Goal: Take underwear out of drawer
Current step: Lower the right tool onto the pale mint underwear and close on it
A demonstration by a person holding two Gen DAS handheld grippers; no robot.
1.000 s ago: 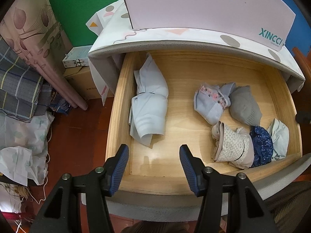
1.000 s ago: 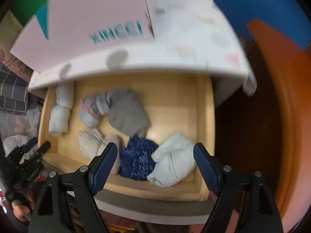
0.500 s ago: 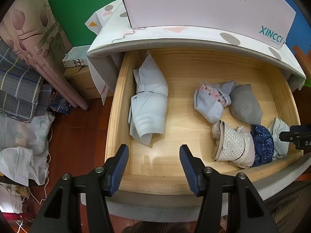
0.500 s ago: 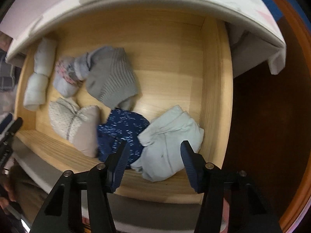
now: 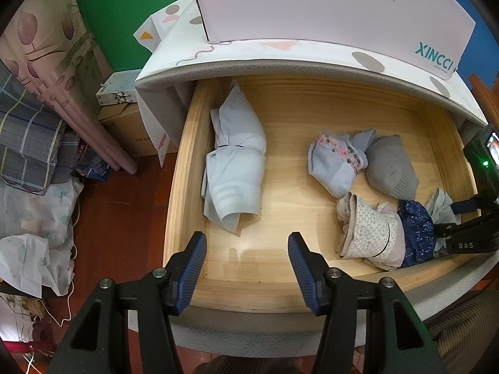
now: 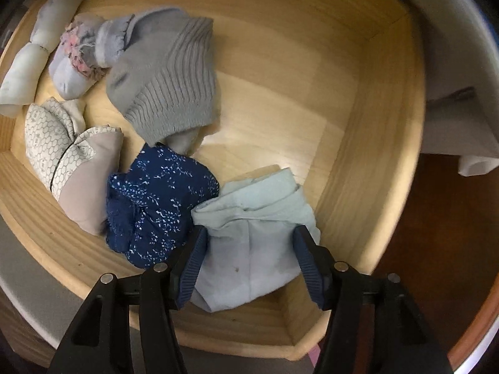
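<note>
Inside drawer (image 6: 358,143): 6 underwear bundles; right gripper (image 6: 249,243) opening round pale one (image 6: 252,233).

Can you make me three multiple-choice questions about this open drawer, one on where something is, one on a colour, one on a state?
1. Where in the wooden drawer does the pale mint folded underwear lie?
A. back left corner
B. front right corner
C. centre

2. What colour is the patterned piece beside it?
A. navy with white specks
B. red
C. yellow

3. How does the right gripper stand to the mint piece?
A. jaws either side of it
B. lifted clear of the drawer
C. clamped on the grey ribbed piece

Key: 1 B, it sits by the right wall near the front board. 2 A, dark blue with white specks. 3 A, the mint cloth fills the gap while the jaws are opening.
</note>
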